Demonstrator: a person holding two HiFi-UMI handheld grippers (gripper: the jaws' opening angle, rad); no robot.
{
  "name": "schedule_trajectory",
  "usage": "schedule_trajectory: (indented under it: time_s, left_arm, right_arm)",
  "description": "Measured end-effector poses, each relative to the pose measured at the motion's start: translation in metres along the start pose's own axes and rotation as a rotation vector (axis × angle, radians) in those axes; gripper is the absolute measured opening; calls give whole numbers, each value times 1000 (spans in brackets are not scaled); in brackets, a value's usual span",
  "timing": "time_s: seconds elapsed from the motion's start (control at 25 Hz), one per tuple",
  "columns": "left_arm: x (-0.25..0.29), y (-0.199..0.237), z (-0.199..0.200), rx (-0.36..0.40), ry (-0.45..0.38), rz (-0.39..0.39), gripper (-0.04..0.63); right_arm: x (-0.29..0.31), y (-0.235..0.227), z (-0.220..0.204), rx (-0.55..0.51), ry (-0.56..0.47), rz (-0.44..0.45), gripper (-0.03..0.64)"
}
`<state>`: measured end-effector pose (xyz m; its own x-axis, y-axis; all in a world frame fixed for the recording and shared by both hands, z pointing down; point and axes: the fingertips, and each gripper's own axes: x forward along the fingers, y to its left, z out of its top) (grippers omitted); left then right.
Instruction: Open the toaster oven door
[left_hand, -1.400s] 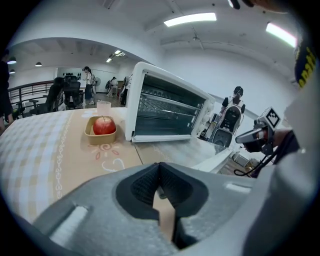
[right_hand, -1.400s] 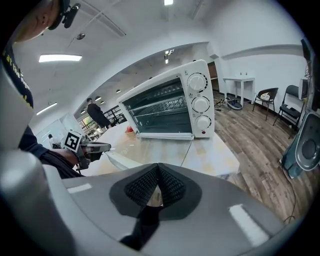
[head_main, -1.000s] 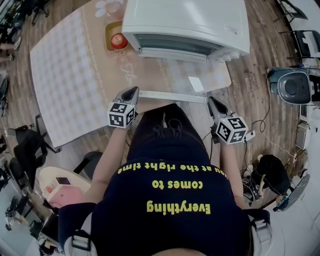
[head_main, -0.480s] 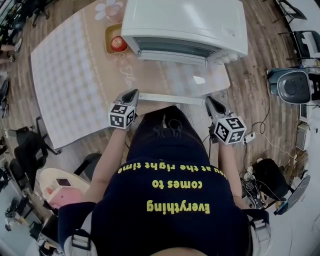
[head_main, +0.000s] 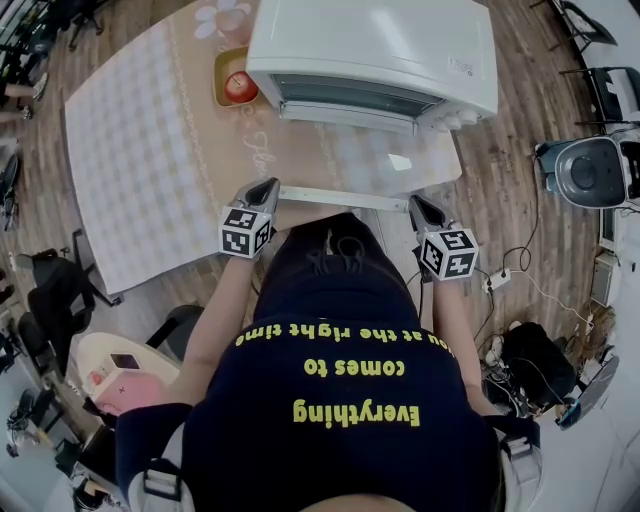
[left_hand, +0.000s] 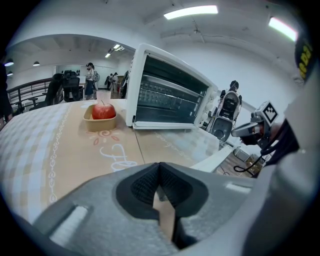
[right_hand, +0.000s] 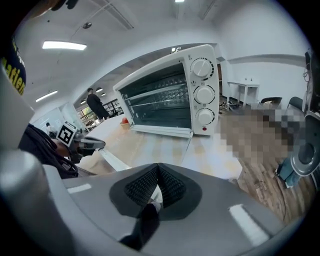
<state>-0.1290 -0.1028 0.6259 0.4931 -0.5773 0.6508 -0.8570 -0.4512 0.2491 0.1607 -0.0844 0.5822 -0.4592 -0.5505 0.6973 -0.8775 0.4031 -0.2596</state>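
one apple (head_main: 239, 86), seemingly in a tray (head_main: 221, 68), flanks the toaster oven (head_main: 375, 45).

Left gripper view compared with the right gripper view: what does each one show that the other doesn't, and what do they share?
Only the left gripper view shows the right gripper and the white lettering on the table cover. Only the right gripper view shows the toaster oven's three knobs, its red light and the left gripper. Both show the white toaster oven, the table and their own tongs shut on nothing. The apple is clear in the left view and only a speck in the right.
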Motion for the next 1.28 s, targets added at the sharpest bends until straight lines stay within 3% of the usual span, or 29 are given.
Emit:
schedule_trajectory:
  time_s: [0.36, 0.8, 1.0, 1.16, 1.28]
  left_arm:
    - [0, 0, 0, -5, -2, 6, 0]
    - [3, 1, 1, -33, -8, -9, -2]
    - [6, 1, 3, -44, 18, -14, -2]
    - [6, 0, 7, -103, 29, -26, 0]
    - [5, -3, 19, -70, 10, -31, 0]
  right_arm:
    - [15, -9, -38, -23, 108, -12, 12]
    - [18, -12, -42, 76, 103, 17, 12]
    - [18, -11, -42, 56, 117, 14, 12]
    - [17, -11, -42, 57, 111, 21, 12]
    - [16, -11, -41, 61, 110, 23, 12]
